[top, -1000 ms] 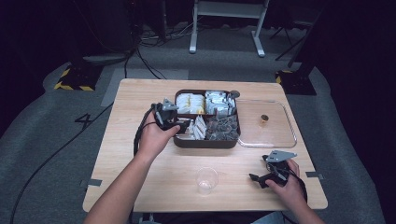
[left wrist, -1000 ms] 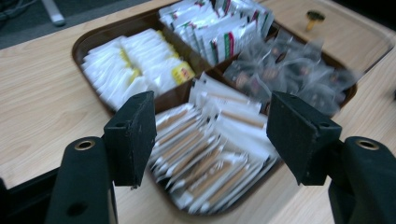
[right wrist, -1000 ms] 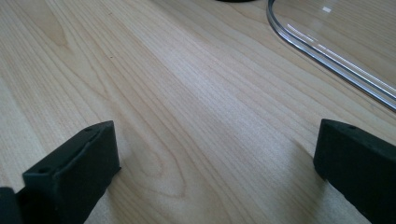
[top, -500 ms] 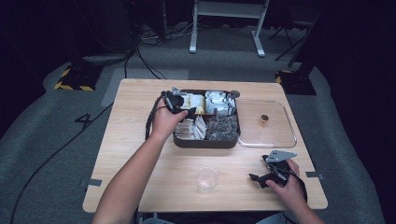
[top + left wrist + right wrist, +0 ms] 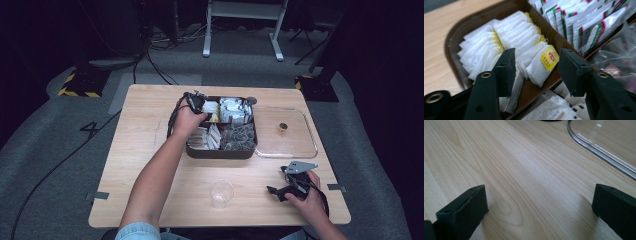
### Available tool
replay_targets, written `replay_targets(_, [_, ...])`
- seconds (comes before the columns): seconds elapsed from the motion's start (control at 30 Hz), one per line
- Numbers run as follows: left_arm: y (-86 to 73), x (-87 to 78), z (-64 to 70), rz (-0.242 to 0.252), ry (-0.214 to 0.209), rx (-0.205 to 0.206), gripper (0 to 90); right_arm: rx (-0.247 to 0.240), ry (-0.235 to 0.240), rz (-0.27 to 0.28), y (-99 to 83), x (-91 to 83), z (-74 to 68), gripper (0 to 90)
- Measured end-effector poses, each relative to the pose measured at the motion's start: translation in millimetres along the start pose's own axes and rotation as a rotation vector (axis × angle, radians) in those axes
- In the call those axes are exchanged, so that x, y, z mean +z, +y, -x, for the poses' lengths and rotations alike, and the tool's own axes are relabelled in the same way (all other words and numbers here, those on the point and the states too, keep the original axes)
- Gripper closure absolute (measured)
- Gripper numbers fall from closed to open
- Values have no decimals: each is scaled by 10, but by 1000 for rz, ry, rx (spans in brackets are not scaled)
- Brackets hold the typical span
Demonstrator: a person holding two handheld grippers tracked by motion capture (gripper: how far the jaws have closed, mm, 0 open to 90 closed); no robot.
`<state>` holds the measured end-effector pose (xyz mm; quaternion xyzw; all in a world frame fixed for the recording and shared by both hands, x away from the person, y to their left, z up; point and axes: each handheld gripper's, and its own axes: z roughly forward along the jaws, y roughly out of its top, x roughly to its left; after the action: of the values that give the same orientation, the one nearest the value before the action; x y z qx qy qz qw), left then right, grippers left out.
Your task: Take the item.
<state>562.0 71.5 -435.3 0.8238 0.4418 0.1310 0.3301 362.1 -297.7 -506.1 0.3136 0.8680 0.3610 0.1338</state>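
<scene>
White paper tea bags (image 5: 524, 47) with yellow tags fill the brown tray (image 5: 454, 42) compartment under the spread left gripper (image 5: 536, 67), while the right gripper (image 5: 539, 205) rests wide apart on grained wood table (image 5: 511, 170)

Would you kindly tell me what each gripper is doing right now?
Left gripper: open over the tea bags, holding nothing.
Right gripper: open above the table, empty.

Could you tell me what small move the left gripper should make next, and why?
Probably ease down and close: the left gripper hangs open over the tray, its jaws either side of a tea bag with a yellow tag.
</scene>
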Motion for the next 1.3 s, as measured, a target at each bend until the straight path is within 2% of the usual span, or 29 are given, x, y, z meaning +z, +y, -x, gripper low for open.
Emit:
replay_targets(0.07, [10, 53, -6, -22, -8, -1, 511, 0, 0, 0, 0, 0, 0, 2])
replay_targets(0.13, [15, 106, -17, -45, -23, -29, 524, -1, 0, 0, 0, 0, 0, 2])
replay_targets(0.2, [20, 117, -17, -53, -18, -34, 531, -1, -1, 0, 0, 0, 0, 1])
replay_targets(0.47, [82, 193, -35, -100, 4, -20, 547, -1, 0, 0, 0, 0, 1, 1])
replay_targets(0.57, [95, 211, -24, -113, -1, -20, 603, -2, 3, 1, 1, 2, 2, 2])
replay_targets(0.73, [120, 268, 3, -164, -16, 16, 645, -4, 2, -1, 2, 1, 4, 1])
replay_targets(0.83, [134, 293, 34, -187, -10, 63, 722, -3, 3, 0, 3, 3, 4, 2])
replay_targets(0.97, [132, 311, 68, -206, -11, 87, 794, -5, 4, -1, 3, 2, 5, 1])
replay_targets(1.07, [126, 313, 75, -215, -10, 88, 889, -6, 4, -1, 3, 3, 6, 1])
replay_targets(1.3, [131, 268, 45, -196, -11, 80, 900, -6, 3, 0, 3, 3, 6, 2])
